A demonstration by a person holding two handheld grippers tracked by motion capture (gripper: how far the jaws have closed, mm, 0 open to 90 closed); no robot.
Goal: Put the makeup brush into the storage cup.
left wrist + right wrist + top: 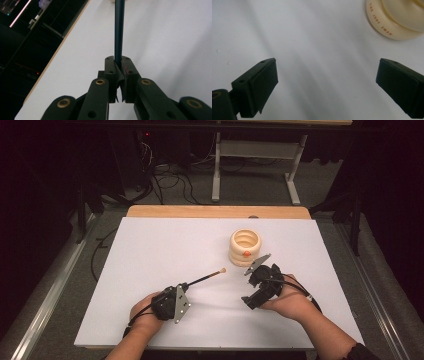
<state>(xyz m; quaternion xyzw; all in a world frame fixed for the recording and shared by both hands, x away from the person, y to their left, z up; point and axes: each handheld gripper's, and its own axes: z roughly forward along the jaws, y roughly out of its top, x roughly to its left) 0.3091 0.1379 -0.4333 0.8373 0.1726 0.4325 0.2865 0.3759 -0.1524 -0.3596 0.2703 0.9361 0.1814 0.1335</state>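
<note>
While the left gripper (186,287) lay low over the near-left part of the white board (165,245), its 2 jaws were clamped on the dark handle of a slim brush (205,279). Item 1, brush: thin black stem, pale tip, pointing away from the person and toward the right, its tip lifted toward the board's middle and short of the holder. Seen from the left gripper view, the stem (119,30) rose straight up out of the closed pads, with the board's wooden edge running off to the left.

Item 2, holder (245,246): cream, ribbed, round and open at the top, standing upright on the right-centre of the board, a small orange spot on its near side. Seen from the right gripper view, its base (387,25) carried orange lettering along the rim and sat at the upper right.

Item 3, right gripper (255,270): held in the person's right hand (290,300) just in front of the holder, near it but apart from it. Its 2 jaws stood wide apart with nothing between them, bare white board showing through the gap (327,77).

Item 4, surroundings: wooden table edge (215,211) behind the board, grey floor with cables beyond.
</note>
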